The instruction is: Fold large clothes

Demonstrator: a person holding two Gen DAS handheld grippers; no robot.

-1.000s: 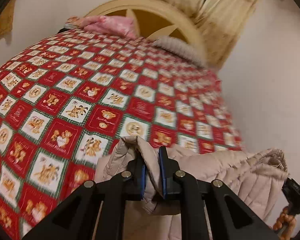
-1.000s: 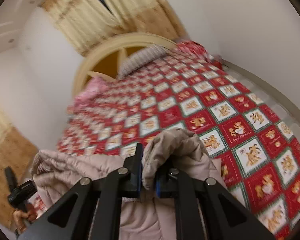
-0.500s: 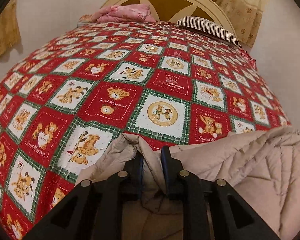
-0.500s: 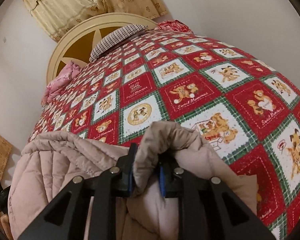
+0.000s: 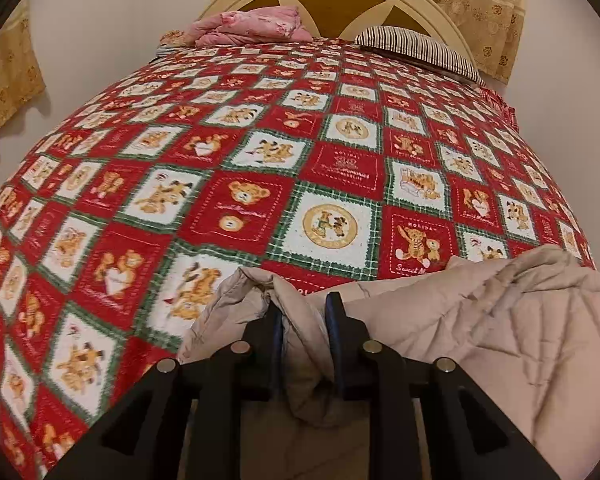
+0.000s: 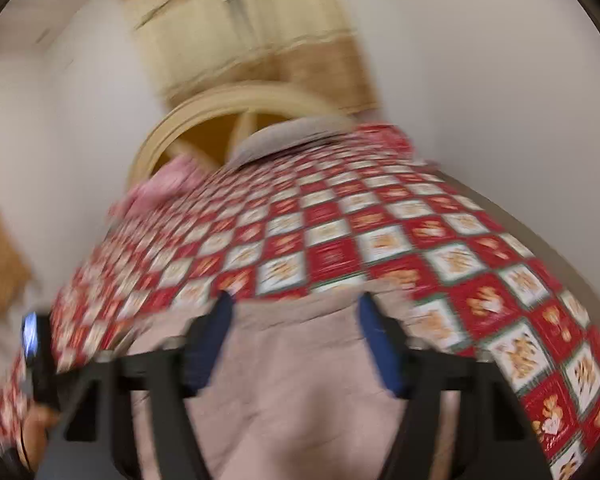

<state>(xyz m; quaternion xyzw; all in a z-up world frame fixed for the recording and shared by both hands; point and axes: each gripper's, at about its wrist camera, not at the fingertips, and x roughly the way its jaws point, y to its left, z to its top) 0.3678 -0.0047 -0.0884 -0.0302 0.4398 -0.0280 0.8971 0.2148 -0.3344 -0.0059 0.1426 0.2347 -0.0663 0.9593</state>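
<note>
My left gripper (image 5: 300, 316) was clamped on a bunched edge of the beige quilted jacket (image 5: 500, 328), which lay on the teddy-bear bedspread (image 5: 260, 160) and stretched off to that gripper's right; my right gripper (image 6: 294, 320) hung with jaws wide apart, gripping nothing, directly over the same jacket (image 6: 296, 380); blur hid its exact height; the left hand alone held cloth.

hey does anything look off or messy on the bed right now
Only the beige quilted jacket: it lies rumpled at the near edge of the teddy-bear bedspread, one bunched fold pinched in the left hand-held gripper. The right hand-held gripper is open above it; that view is blurred.
</note>
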